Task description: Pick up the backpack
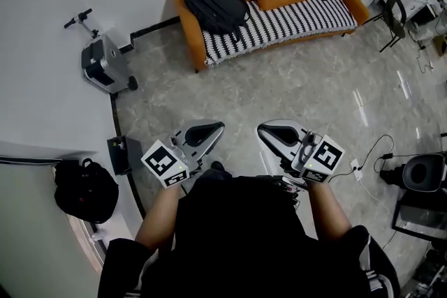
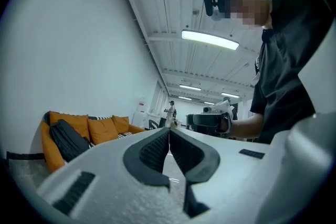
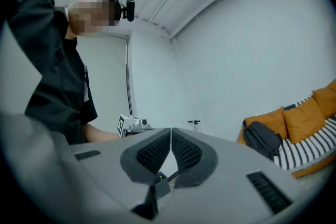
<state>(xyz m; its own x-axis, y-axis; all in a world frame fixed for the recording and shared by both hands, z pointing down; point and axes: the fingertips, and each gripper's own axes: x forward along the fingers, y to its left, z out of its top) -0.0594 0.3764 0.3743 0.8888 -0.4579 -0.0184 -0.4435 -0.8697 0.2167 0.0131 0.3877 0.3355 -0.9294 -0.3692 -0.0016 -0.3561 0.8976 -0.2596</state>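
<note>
Right now I am holding my left claw (image 1: 219,128) level above the floor (image 1: 300,91), jaws pressing together with nothing between them. Well beyond it, the black backpack (image 1: 215,5) is lying at the left end of the orange sofa (image 1: 328,10), leaning against the back cushion. I am holding my right claw (image 1: 261,129) near the left one, likewise closed and empty.

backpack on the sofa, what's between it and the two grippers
Only bare floor, as the head view shows: nothing stands between the left gripper or right gripper and the sofa holding the backpack.
</note>
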